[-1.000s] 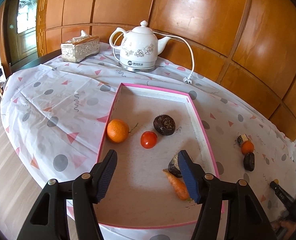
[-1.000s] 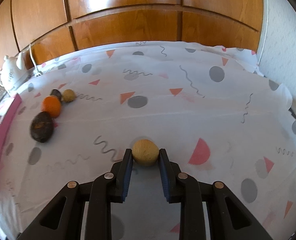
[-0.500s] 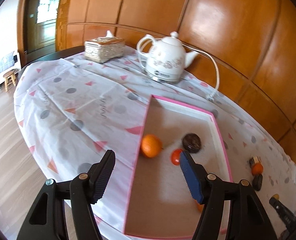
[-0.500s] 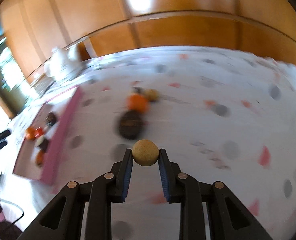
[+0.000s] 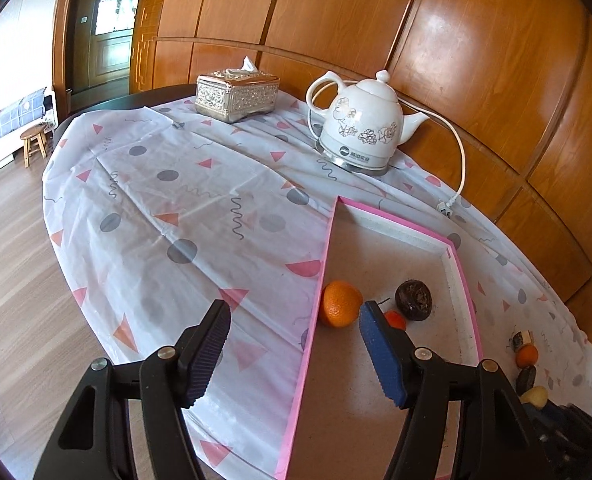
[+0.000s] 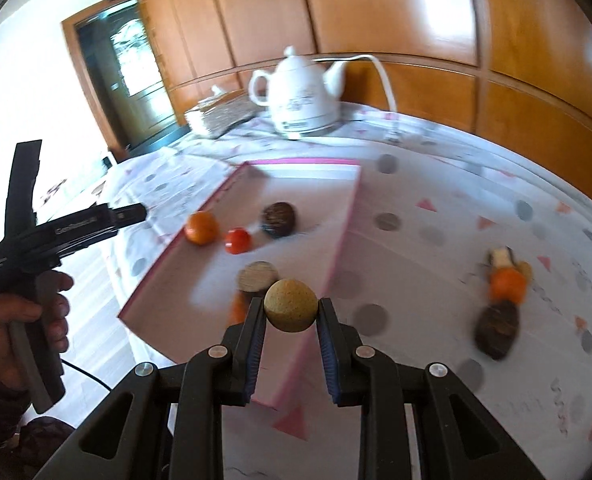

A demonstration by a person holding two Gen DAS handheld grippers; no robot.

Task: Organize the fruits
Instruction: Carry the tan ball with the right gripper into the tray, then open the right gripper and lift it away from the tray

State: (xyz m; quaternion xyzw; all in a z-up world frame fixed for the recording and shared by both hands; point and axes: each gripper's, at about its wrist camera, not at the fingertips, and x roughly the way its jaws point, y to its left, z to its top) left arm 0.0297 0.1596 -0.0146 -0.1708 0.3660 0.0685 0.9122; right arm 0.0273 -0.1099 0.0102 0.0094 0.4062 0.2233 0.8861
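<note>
Right gripper [image 6: 291, 312] clenched on round tan rough-skinned fruit [image 6: 291, 305], above pink-rimmed cardboard tray's [image 6: 337, 258] 5 o'clock edge. Left gripper [image 5: 294, 354] released, empty, at tray's 9 o'clock rim.

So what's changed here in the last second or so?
The right gripper, clamped on the tan round fruit, lifted it off the tablecloth and swung toward the pink tray. The left gripper drew back off the tray's left edge, jaws empty. Orange, tomato and dark fruit stayed put.
</note>
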